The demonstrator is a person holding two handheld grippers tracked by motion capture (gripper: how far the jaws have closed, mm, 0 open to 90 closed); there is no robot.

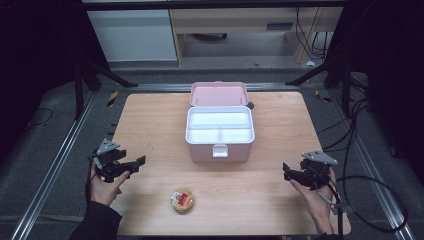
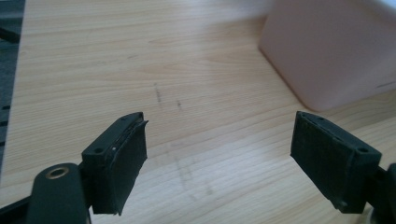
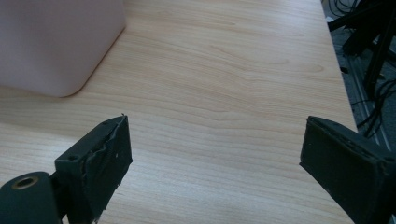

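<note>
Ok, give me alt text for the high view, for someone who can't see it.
A pink box stands open mid-table, its lid raised at the back and its white tray bare. A small round packet lies nearer the person. The left gripper and right gripper are held at the table's sides, jaws open and holding nothing.

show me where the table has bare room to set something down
Bare wood lies left and right of the pink box, and across the near edge either side of the round snack pack. The middle, where the open box stands, is the one crowded spot.
</note>
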